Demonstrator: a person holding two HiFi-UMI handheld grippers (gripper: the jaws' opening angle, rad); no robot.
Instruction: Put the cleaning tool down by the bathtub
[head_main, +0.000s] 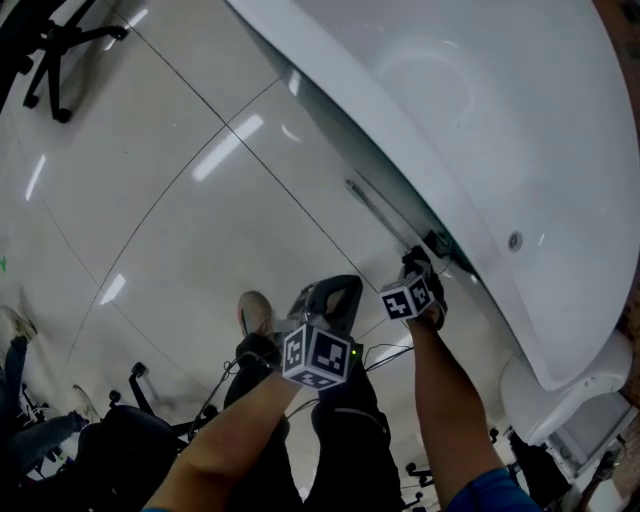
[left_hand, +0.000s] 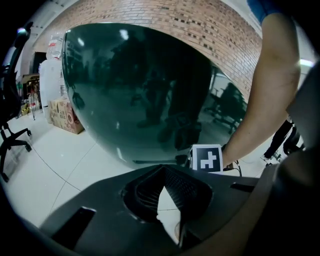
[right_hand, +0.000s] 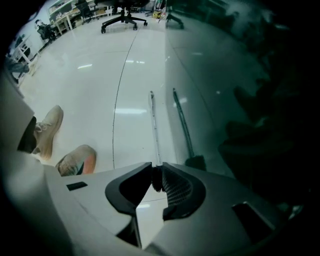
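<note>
Room's pretty plain from where I'm sitting. The floor (head_main: 180, 200) is big glossy white tiles with thin dark joints, and I get long bright streaks (head_main: 225, 147) of the ceiling lights bouncing off it. There's a black office chair base (head_main: 55, 60) on casters off in one corner. Far wall is red brick (left_hand: 210, 25), with a couple of cardboard boxes (left_hand: 65, 115) stacked on the floor near it. More office chairs (right_hand: 122, 17) and some desks (right_hand: 60, 12) sit way down the other end.
</note>
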